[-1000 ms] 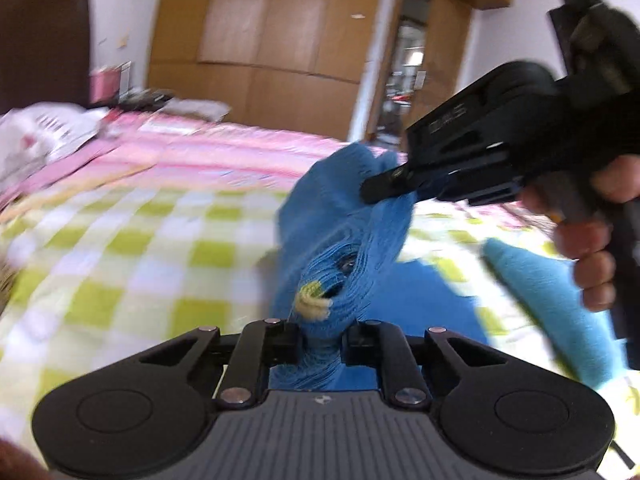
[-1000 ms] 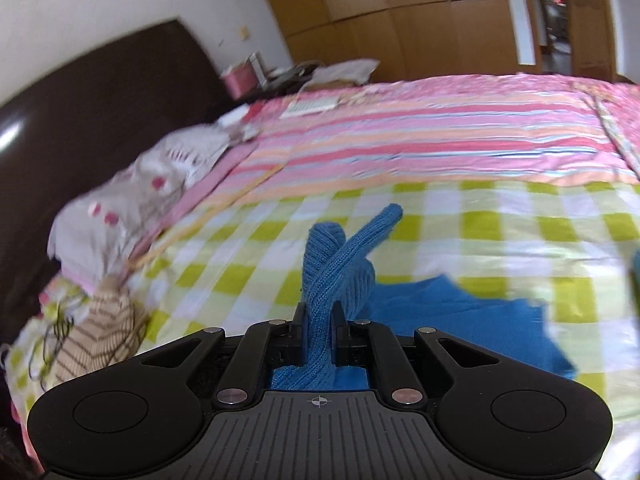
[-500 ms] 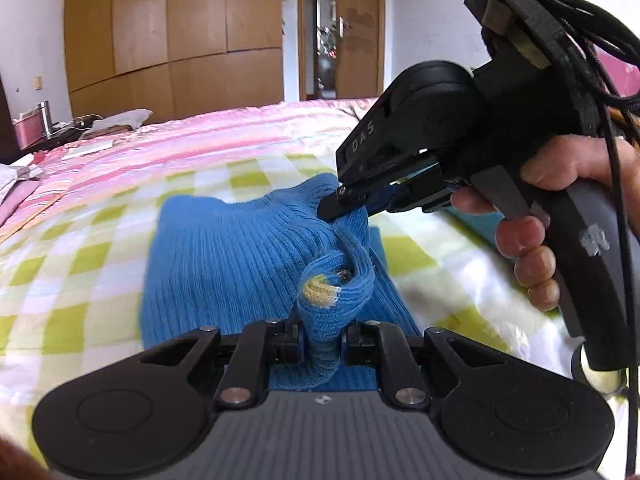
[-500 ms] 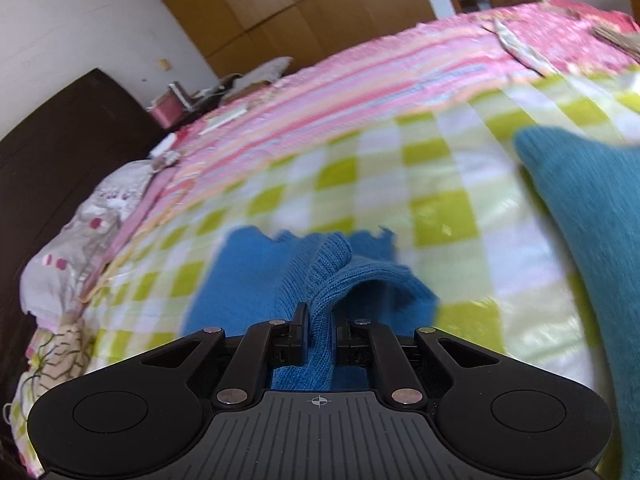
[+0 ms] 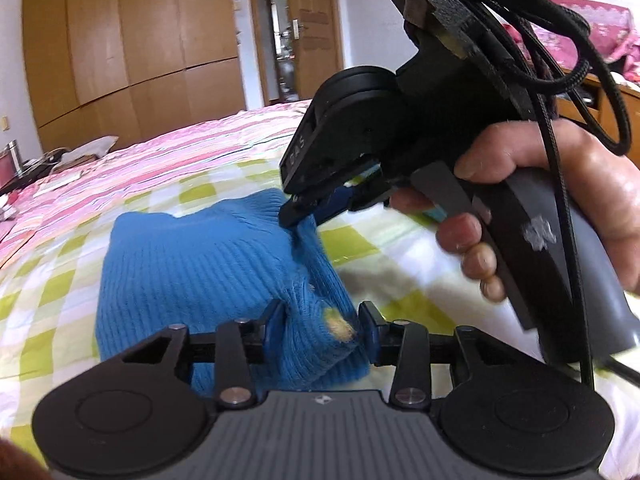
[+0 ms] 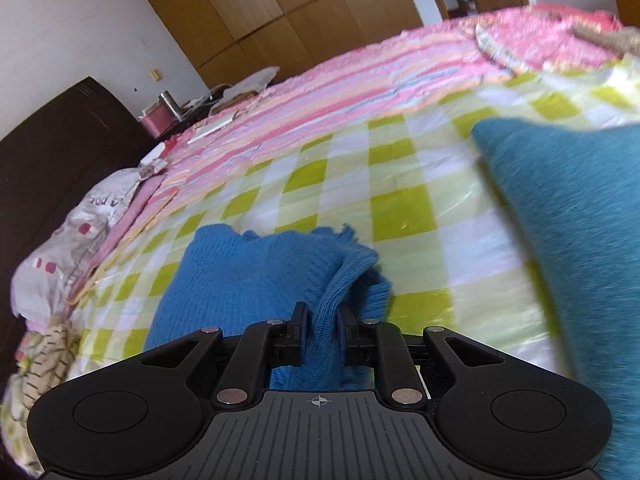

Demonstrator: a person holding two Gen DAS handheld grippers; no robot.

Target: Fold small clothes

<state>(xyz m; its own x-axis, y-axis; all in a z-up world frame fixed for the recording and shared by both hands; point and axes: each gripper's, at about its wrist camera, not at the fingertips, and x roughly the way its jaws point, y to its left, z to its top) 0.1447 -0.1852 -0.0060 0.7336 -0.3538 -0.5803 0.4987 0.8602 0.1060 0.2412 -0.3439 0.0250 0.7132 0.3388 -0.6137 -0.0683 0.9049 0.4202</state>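
Blue knit garment [image 5: 192, 264] folded on bed [image 6: 400, 208]: left claw [image 5: 320, 320] wide, right claw [image 6: 322, 320] pinching; release next.

A home bedroom: a bed [image 6: 400, 184] with checked and pink-striped covers, dark headboard [image 6: 52, 140], wooden wardrobe [image 5: 132, 48] at the far wall.
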